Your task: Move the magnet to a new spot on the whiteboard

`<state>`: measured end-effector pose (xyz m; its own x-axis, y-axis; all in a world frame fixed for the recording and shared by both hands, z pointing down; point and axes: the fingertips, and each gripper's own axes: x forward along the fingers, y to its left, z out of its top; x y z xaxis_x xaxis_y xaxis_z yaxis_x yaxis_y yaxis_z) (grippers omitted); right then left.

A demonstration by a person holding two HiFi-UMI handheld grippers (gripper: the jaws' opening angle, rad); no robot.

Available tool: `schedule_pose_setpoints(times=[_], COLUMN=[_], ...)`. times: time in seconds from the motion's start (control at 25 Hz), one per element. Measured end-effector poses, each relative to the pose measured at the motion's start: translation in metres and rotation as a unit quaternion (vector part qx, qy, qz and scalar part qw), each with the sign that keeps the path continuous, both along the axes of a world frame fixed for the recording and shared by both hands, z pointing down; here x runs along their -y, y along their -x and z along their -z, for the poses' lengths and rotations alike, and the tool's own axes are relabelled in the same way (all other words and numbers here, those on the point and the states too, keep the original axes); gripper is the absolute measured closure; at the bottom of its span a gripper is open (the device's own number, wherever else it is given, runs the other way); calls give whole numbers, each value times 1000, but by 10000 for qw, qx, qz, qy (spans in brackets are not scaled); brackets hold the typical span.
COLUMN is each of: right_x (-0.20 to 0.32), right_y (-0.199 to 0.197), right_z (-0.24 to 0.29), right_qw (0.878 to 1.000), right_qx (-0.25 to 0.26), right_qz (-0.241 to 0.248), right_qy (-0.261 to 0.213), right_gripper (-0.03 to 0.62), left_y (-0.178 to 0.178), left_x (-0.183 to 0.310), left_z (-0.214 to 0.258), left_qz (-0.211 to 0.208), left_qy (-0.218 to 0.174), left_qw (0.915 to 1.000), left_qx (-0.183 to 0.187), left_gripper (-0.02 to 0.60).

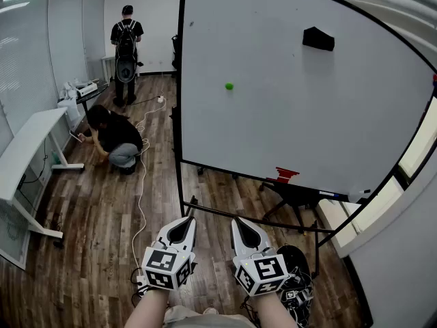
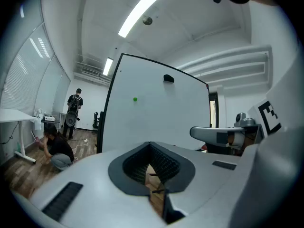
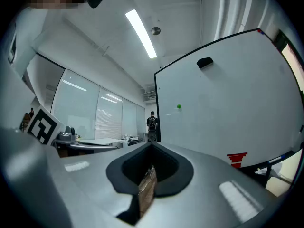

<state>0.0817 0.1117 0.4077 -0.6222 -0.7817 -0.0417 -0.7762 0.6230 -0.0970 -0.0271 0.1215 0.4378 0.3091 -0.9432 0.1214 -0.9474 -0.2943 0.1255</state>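
Note:
A small green magnet (image 1: 229,86) sticks to the upright whiteboard (image 1: 293,121), left of its middle. It is also visible far ahead in the left gripper view as the green magnet (image 2: 135,99) and in the right gripper view as the green magnet (image 3: 178,107). My left gripper (image 1: 185,220) and right gripper (image 1: 240,221) are held side by side low in front of the board, well short of it. The jaws of both are together with nothing between them. In their own views, the left gripper (image 2: 150,145) and the right gripper (image 3: 152,146) point roughly level toward the board.
A black eraser (image 1: 318,38) clings high on the board, and a red item (image 1: 287,175) sits at its lower edge. One person stands at the back (image 1: 126,39); another crouches on the wood floor (image 1: 117,141) by a white cable (image 1: 141,183). A white desk (image 1: 27,149) stands left.

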Motion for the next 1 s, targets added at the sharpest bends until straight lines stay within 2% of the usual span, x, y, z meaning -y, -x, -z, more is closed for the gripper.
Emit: schedule_pose_setpoints(times=[1.0], right_x=[7], right_y=[-16], right_z=[-2], right_qw=[9996], right_qx=[91], right_qz=[222], right_qy=[123], right_gripper=[585], left_y=[-24], left_x=[-3], left_z=[-4], left_qz=[134], left_qy=[114], left_qw=[9998], left_qx=[-51], left_gripper=[577])
